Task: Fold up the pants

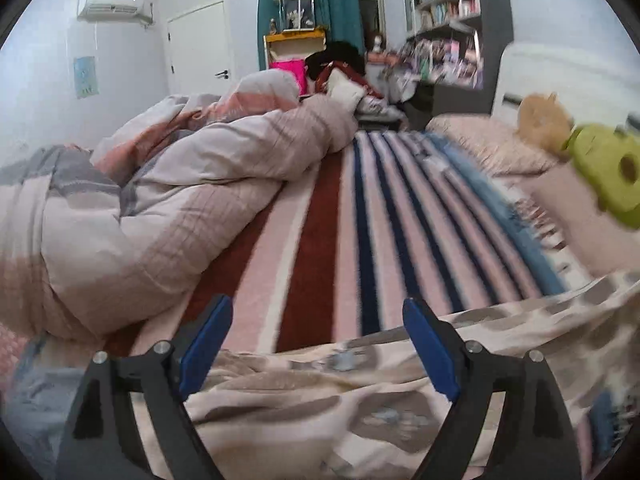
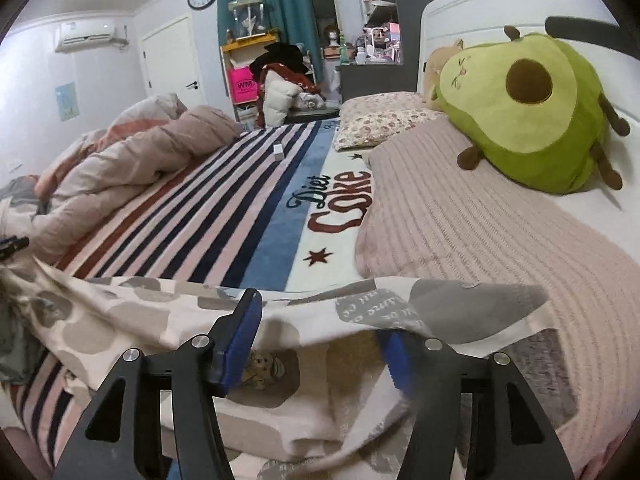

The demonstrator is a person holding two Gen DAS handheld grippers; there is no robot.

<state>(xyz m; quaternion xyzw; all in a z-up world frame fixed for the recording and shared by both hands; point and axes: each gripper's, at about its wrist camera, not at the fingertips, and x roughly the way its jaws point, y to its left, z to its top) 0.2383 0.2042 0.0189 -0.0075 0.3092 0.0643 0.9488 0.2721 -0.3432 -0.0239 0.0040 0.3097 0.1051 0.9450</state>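
While both tongs, left gripper (image 1: 316, 344) and right gripper (image 2: 324, 340), stand spread, the spotty pants (image 2: 168, 312) lie rumpled; a green plush (image 2: 532, 120) sits at two o'clock.

The pants (image 2: 168, 316) were cream with grey-brown blotches. The blanket (image 2: 224, 216) bore pink, navy, rust and blue stripes. The avocado plush (image 2: 532, 120) was green.

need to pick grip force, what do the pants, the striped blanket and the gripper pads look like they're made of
Pants: soft, thin matte fabric, probably flannel or cotton; they drape and crease. Striped blanket: looks like plush fleece, going by its fuzzy nap. Pads: blue with a matte look, possibly rubber or foam; the pictures cannot settle which.
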